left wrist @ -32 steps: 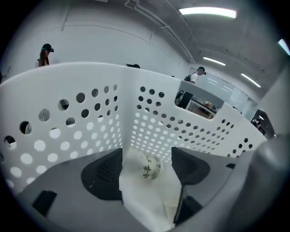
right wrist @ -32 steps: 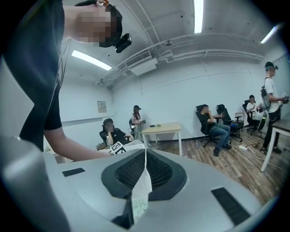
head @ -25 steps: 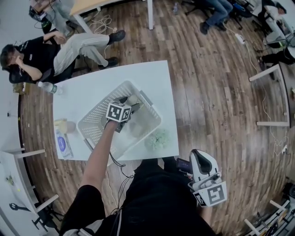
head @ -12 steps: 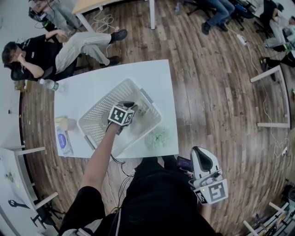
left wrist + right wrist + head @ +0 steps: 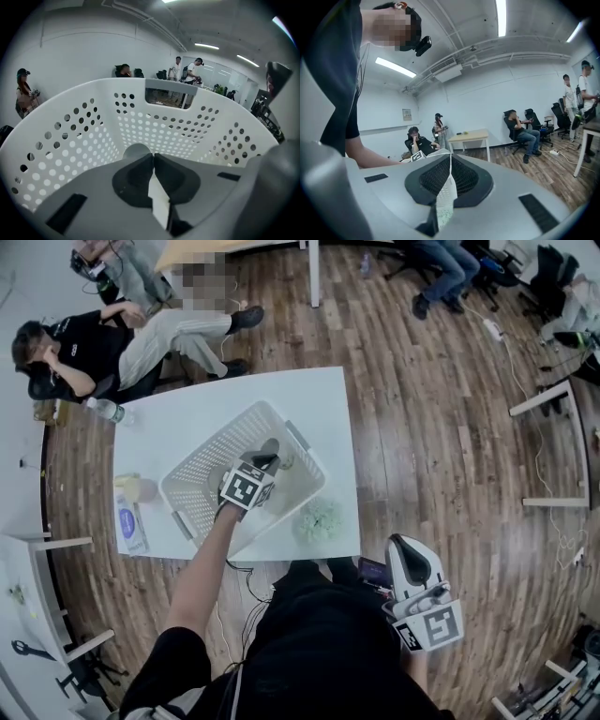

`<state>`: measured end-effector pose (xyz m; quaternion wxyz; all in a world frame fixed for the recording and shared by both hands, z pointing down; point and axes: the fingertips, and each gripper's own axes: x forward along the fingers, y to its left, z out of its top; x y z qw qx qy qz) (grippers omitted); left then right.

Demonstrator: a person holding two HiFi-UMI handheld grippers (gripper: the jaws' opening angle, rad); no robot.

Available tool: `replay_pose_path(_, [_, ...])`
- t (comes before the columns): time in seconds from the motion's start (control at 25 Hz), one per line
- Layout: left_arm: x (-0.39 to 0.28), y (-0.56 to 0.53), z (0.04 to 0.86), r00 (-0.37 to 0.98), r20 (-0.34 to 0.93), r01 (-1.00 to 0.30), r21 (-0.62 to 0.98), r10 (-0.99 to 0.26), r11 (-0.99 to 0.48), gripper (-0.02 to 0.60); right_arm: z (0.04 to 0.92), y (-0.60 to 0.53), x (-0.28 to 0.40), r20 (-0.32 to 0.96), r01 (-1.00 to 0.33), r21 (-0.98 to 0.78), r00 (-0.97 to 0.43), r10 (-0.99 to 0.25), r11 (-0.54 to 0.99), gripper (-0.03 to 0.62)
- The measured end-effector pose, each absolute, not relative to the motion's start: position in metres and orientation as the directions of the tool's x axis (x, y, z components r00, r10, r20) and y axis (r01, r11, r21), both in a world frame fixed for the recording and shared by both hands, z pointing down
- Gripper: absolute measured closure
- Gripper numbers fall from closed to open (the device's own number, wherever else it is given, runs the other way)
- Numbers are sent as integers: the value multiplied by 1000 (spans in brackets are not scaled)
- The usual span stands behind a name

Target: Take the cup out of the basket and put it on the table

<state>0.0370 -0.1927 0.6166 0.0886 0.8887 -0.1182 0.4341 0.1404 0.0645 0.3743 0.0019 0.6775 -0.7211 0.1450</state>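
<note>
The white perforated basket point(image 5: 202, 457) stands on the white table point(image 5: 178, 418). My left gripper point(image 5: 272, 456) reaches down into it. Its jaws have just been closing and now meet at the tips in the left gripper view point(image 5: 153, 157). The cup point(image 5: 136, 150) shows there as a small grey rounded shape right behind those tips, pinched by its thin wall. From the head camera the cup point(image 5: 283, 462) is a pale shape at the gripper's tip. My right gripper point(image 5: 405, 551) hangs shut and empty off the table's near edge, by my body; its jaws point(image 5: 449, 161) touch.
A pale green crumpled thing point(image 5: 321, 518) lies on the table by the basket's near right corner. A flat packet point(image 5: 129, 526) and a small pale object point(image 5: 136, 489) lie at the table's left edge, with a water bottle point(image 5: 111, 411) further back. A seated person point(image 5: 84, 352) is beyond the table.
The left gripper's jaws have closed. It has drawn back toward me inside the basket and risen a little, and the pale cup has come along. The right gripper has stayed put.
</note>
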Motion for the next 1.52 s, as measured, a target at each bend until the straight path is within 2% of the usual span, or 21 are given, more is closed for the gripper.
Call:
replay_pose_path(0.36, [40,-169,545,660,710,-281,-72,-247,-957,561,369,65,136,150,-972,-202,-150,-977,118,566])
replay_pose_path(0.68, [14,-138,431,685,608,-273,-295,-400,-916,561,363,38,105,120,-929,-220,-329,-937,298,566])
replay_pose_path(0.84, [-29,-136,410,606,610,-256,-458,-511,-851,561,364,21,77,110,-895,-228,-416,-903,384,566])
replay_pose_path(1.04, [-99,-142,391,476,587,-331,-571,-655,-752,561,367,5,44,98,-842,-235,-518,-850,486,566])
replay_pose_path(1.28, [-195,-141,390,326,589,-449,-591,-739,-670,561,364,-13,0,93,-791,-226,-599,-796,569,566])
replay_pose_path(1.52, [-269,-149,440,203,631,-501,-590,-749,-633,561,368,-18,-31,120,-780,-217,-618,-777,587,566])
